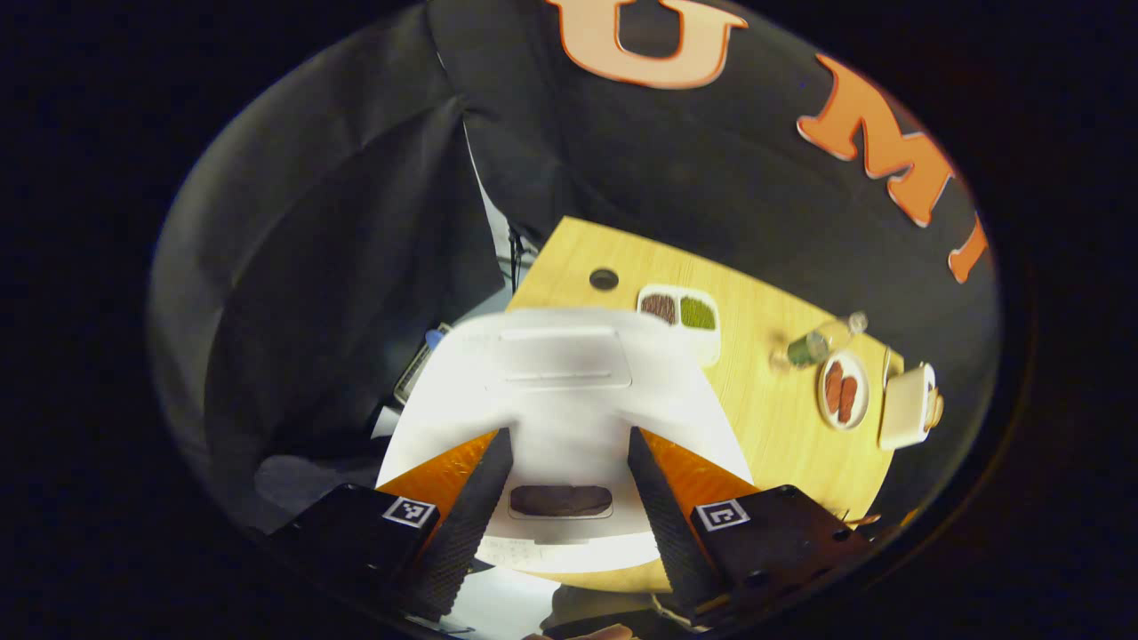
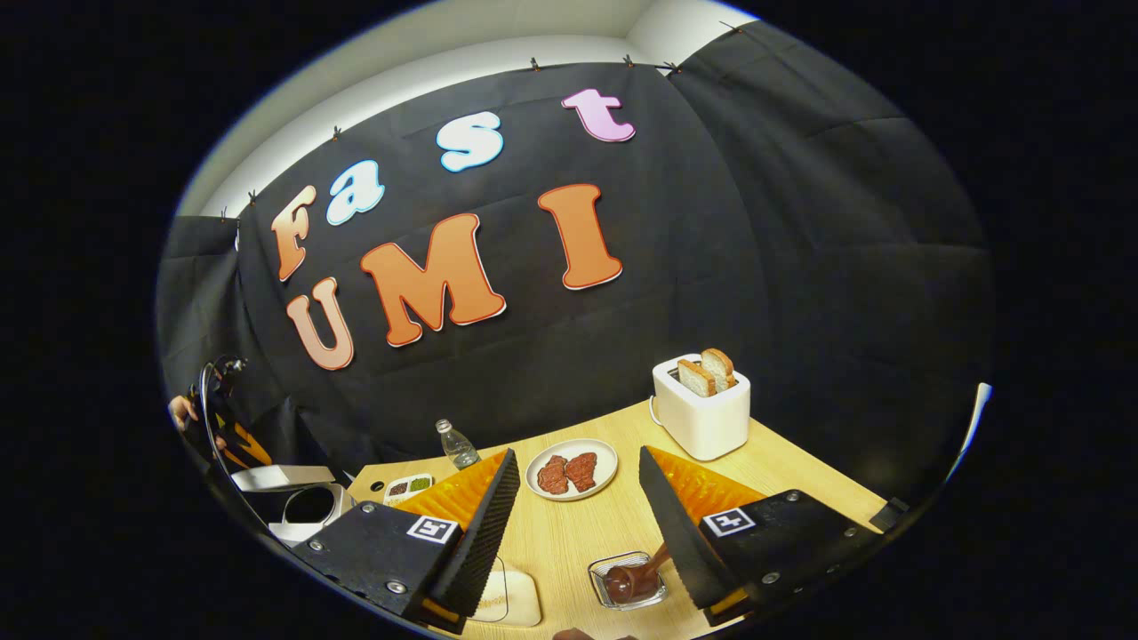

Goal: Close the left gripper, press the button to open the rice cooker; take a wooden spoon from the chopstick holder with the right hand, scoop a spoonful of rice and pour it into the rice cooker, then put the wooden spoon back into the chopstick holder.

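Note:
The white rice cooker [image 1: 562, 418] lies right below my left gripper [image 1: 569, 437], whose fingers stand open on either side of it and hold nothing. Its lid [image 1: 564, 356] looks blurred, and a dark oval panel [image 1: 560, 500] sits on its near edge. In the right gripper view the rice cooker [image 2: 307, 507] stands at the far left with its lid [image 2: 283, 478] raised. My right gripper [image 2: 578, 455] hangs open and empty above the table. Below it a brown wooden spoon [image 2: 636, 576] rests in a small clear holder [image 2: 613, 597], beside a white dish [image 2: 508, 597].
On the wooden table [image 2: 800, 484] stand a white toaster [image 2: 702, 418] with bread slices, a plate of meat [image 2: 572, 469], a clear bottle [image 2: 458, 444] and a two-part dish [image 2: 407, 486]. A hand [image 2: 182, 409] holds the other gripper at the far left.

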Demonstrator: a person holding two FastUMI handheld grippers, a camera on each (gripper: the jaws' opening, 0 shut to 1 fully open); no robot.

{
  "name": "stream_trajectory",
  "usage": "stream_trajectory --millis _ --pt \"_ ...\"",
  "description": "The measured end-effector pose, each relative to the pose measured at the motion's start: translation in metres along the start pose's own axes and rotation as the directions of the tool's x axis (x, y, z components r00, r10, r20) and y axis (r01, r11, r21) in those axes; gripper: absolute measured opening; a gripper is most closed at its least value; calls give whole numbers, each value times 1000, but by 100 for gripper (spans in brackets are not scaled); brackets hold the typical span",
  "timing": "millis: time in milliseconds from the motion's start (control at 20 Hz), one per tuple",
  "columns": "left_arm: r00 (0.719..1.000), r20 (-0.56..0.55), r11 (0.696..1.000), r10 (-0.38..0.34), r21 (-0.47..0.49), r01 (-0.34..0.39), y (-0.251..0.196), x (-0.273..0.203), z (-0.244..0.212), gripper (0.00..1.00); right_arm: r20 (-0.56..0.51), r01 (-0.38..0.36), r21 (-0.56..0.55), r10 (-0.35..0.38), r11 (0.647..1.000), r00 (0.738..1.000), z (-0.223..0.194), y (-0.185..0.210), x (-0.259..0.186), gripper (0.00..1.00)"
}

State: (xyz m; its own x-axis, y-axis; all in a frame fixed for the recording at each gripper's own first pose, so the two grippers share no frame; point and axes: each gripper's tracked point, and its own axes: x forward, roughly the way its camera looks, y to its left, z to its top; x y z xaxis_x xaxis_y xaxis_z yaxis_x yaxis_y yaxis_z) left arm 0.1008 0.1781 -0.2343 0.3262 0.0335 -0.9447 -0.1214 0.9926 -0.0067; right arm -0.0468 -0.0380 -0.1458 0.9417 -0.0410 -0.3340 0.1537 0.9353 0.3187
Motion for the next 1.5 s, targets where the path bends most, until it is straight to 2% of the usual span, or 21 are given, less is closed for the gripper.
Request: stream_trajectory --millis 150,250,300,350,450,600,700,800,850,950,1100,1300,1350,1400,1500 --pt "994 -106 999 7 -49 -12 1 37 -40 94 -17 -19 2 19 1000 1000 -2 -2 5 85" --pt "993 -121 997 11 -75 -20 1 45 -49 94 -13 -32 -2 32 999 999 1 -1 8 85" --pt "996 -92 997 14 -75 -21 1 49 -43 94 -13 -37 -6 37 999 999 2 0 9 85" --pt "993 -117 996 17 -84 -27 -1 48 -50 91 -12 -46 -10 46 999 999 3 2 9 85" --pt "997 -82 996 4 -93 -12 -2 38 -47 94 -23 -59 -25 59 998 998 2 3 11 85" --pt "998 66 999 16 -41 -13 -2 11 -29 91 -11 -73 -62 73 995 997 15 6 14 85" --pt "974 226 1000 13 3 -14 -11 -20 -10 94 12 -83 -90 85 992 996 28 11 14 85" --pt "926 378 999 -10 39 -5 -25 -57 7 91 58 -88 -122 95 989 994 48 17 14 85" --pt "897 442 999 -1 48 -23 -25 -75 10 93 73 -85 -142 96 986 993 56 20 15 85" --pt "819 574 997 9 54 -49 -34 -111 19 93 104 -89 -187 110 978 988 71 28 15 85" --pt "684 730 998 -22 56 -28 -50 -171 27 92 147 -96 -235 133 967 980 95 40 11 85" --pt "491 870 998 -38 57 -24 -61 -243 17 89 219 -112 -264 172 958 960 124 57 5 85" --pt "443 896 998 -40 56 -24 -63 -255 14 93 243 -122 -267 189 956 952 130 60 3 85" --pt "406 912 998 -51 64 -17 -68 -264 10 92 255 -122 -268 193 956 947 134 62 4 85" --pt "367 927 997 -72 80 -7 -79 -273 2 93 269 -123 -275 199 953 942 137 62 4 85"
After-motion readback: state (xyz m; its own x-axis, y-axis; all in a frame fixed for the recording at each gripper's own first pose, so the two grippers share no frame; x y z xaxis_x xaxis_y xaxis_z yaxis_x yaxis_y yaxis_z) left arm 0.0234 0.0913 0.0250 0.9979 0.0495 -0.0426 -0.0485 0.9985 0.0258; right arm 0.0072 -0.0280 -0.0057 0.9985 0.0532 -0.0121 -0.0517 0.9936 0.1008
